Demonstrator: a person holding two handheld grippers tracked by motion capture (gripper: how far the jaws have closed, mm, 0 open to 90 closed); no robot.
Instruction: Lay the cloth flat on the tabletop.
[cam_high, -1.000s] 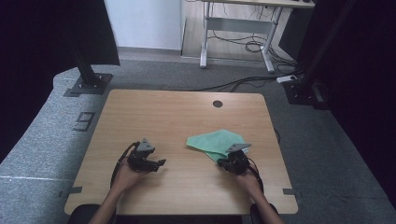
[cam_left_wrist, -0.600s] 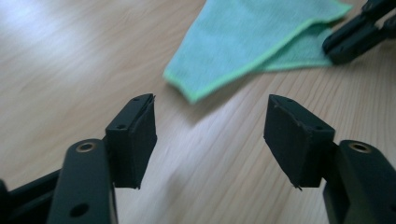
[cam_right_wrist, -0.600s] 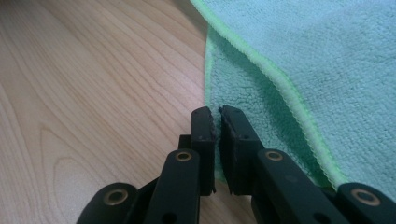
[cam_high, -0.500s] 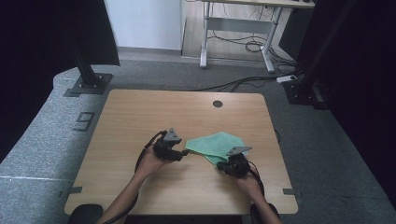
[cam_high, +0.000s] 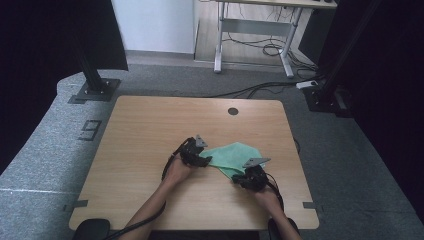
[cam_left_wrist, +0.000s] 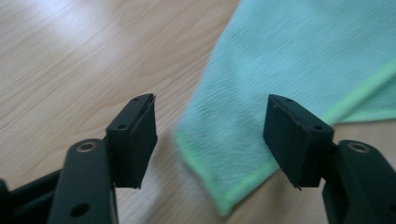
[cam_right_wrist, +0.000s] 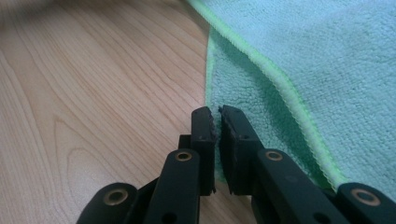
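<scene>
A green cloth (cam_high: 235, 152) lies folded on the wooden table (cam_high: 150, 125), right of centre. My left gripper (cam_high: 206, 161) sits at the cloth's left corner. In the left gripper view its jaws (cam_left_wrist: 210, 130) stand apart with that corner of the cloth (cam_left_wrist: 233, 140) lying flat between them, untouched by the pads; they have just been opening a little. My right gripper (cam_high: 240, 177) is at the cloth's near corner. In the right gripper view its jaws (cam_right_wrist: 217, 116) are pressed together on the edge of the cloth's (cam_right_wrist: 327, 56) lower layer.
A round cable hole (cam_high: 233, 111) sits near the table's far edge. Black stand bases rest on the floor at the left (cam_high: 92, 87) and right (cam_high: 325, 95). A desk frame with cables stands behind. Bare wood lies to the left.
My left gripper has travelled right across the table, from the bare wood to the cloth's left corner. The right gripper and the cloth have stayed where they were.
</scene>
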